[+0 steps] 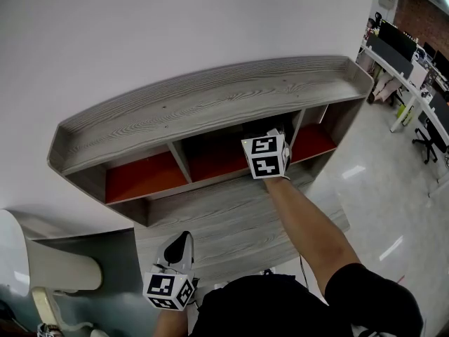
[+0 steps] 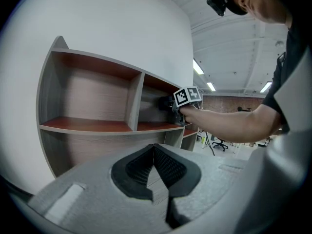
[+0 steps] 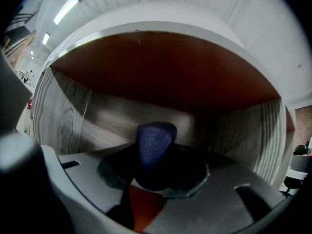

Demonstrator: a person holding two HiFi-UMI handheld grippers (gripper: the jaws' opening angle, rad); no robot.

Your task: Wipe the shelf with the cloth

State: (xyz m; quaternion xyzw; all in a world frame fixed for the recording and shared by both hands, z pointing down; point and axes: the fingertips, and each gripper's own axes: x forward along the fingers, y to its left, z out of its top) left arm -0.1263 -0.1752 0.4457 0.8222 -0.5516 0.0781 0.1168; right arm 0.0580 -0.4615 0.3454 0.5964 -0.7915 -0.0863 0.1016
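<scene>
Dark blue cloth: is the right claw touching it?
Touching: the right gripper view shows the right claw closed on the dark blue cloth.

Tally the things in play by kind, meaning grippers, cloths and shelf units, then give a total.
grippers: 2, the left gripper and the right gripper
cloth: 1, dark blue, clamped in the right gripper's jaws
shelf: 1
Total: 4

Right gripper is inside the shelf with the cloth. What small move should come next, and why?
Probably lower the right gripper slightly so the blue cloth presses on the middle compartment's red floor before sweeping. The cloth is clamped in its jaws, facing the back wall, and contact with the floor cannot be confirmed.
</scene>
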